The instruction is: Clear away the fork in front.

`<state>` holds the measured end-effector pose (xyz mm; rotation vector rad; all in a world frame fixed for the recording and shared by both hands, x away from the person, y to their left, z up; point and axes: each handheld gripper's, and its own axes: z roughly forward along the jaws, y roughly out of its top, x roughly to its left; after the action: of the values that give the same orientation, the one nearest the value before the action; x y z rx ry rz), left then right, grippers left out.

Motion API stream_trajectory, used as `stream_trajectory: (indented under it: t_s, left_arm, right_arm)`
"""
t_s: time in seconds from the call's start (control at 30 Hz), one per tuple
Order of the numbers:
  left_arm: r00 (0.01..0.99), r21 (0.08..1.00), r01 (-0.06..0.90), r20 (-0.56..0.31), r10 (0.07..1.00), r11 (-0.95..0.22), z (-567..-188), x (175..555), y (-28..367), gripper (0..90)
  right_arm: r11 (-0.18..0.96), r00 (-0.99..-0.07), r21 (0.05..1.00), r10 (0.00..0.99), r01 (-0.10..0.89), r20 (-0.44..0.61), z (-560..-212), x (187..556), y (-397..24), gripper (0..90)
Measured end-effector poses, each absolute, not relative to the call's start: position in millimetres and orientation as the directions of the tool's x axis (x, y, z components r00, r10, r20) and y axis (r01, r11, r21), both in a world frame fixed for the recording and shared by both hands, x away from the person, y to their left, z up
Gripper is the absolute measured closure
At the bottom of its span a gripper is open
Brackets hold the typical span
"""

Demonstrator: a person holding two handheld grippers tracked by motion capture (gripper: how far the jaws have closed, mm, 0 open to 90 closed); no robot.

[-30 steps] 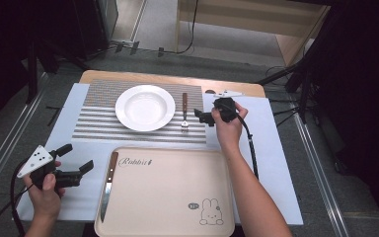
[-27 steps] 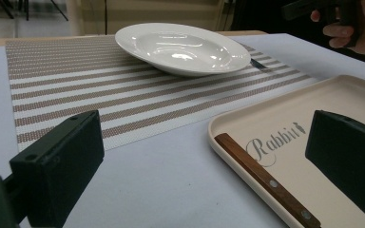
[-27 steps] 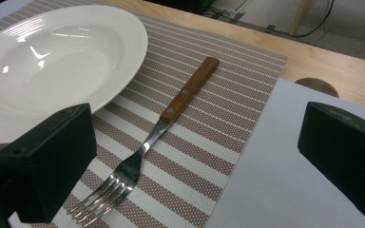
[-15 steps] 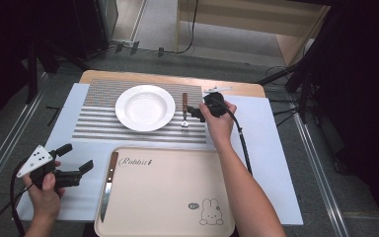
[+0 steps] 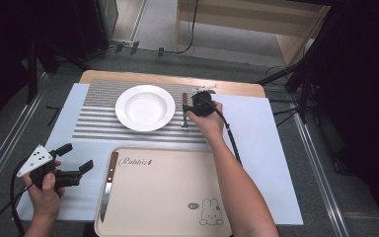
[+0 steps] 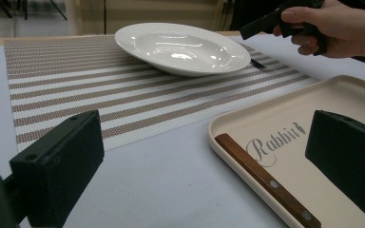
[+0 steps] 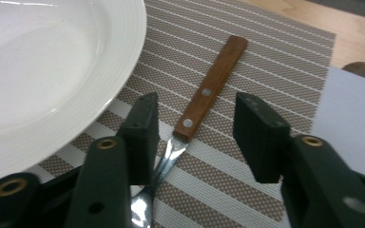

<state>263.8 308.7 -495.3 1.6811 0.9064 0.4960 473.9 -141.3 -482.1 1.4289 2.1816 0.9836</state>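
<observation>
The word "Rabbit" is printed in dark script near the upper left corner of a cream tray [image 5: 163, 197], and a small rabbit drawing with a green badge is printed near its lower right corner. In the left gripper view the script is read along the tray's floor, beside a wooden-handled knife [image 5: 107, 185] that is laid along the tray's left edge.

The table [image 5: 271, 163] is covered with a pale blue-white sheet; bare wood is seen along its far edge. A placemat [image 5: 98, 121] with beige and white stripes is laid on the sheet behind the tray. A white soup plate [image 5: 145, 107] is set on the placemat. Grey floor, metal rails, black cables and a wooden frame are seen beyond the table; the surroundings are dark.

A fork [image 7: 197, 107] with a wooden, two-rivet handle is laid on the placemat just to the right of the plate, tines toward the person. The right gripper [image 7: 195, 137] is held low over the fork with its jaws apart; they have just been closing, the fork's neck and handle lie between them, and the pads are not yet pressed on it.

The left gripper [image 5: 76, 160] is held over the sheet left of the tray, jaws wide apart with nothing between them.
</observation>
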Motion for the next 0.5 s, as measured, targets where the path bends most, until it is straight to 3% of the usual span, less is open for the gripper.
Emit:
stream_trajectory:
  t_s: [0.17,0.5]
  left_arm:
    - [0.621,0.945,0.313,-0.126,0.774,-0.098,-495,264,309,0.0]
    - [0.62,0.945,0.312,-0.125,0.775,-0.097,-495,264,309,0.0]
  right_arm:
    - [0.247,-0.416,0.673,0.904,0.697,0.099,-486,482,-135,63.8]
    - [0.19,-0.343,0.618,0.929,0.763,0.138,-489,493,-130,66.2]
